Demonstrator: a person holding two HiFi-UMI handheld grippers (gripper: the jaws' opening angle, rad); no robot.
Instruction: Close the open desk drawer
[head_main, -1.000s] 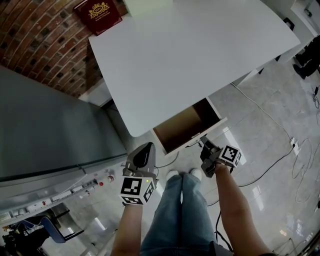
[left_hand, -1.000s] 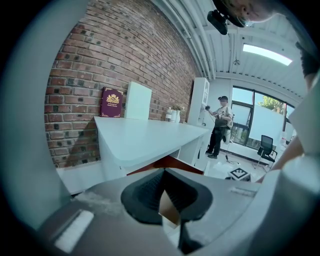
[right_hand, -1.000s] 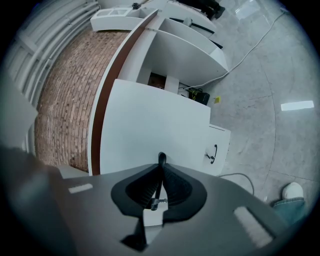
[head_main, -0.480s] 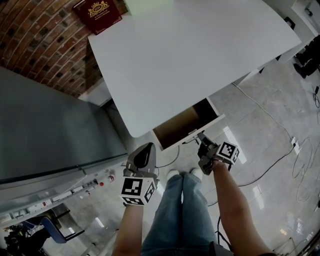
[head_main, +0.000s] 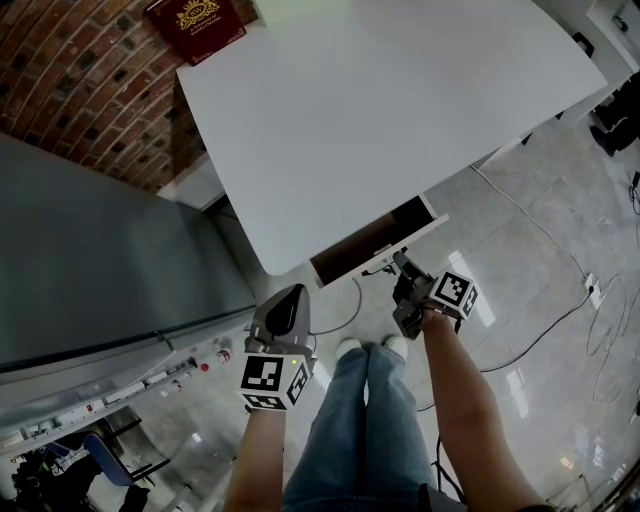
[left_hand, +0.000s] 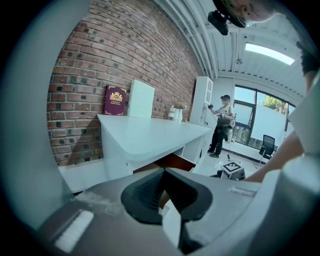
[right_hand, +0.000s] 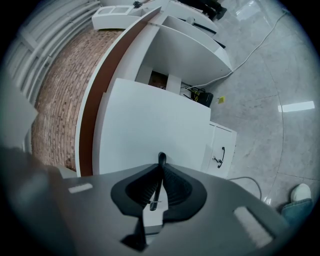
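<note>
The white desk (head_main: 380, 110) has a drawer (head_main: 385, 248) that stands a little way out, with a narrow strip of its dark inside showing. My right gripper (head_main: 401, 264) is at the white drawer front (right_hand: 150, 125), shut on the thin dark handle (right_hand: 161, 161), which runs between the pads. Its jaws have just been opening slightly with the handle still between them. My left gripper (head_main: 291, 294) hangs shut and empty in front of the desk, left of the drawer (left_hand: 175, 161) and apart from it.
A grey cabinet (head_main: 90, 260) stands left of the desk against a brick wall (head_main: 70, 70). A red book (head_main: 195, 22) lies on the desk's far corner. Cables (head_main: 540, 240) trail over the floor at right. A low white pedestal (right_hand: 220, 150) sits beside the drawer. A person (left_hand: 220, 125) stands far off.
The drawer has slid further into the desk, and my right gripper has moved toward the desk with its handle. The left gripper has stayed where it was.
</note>
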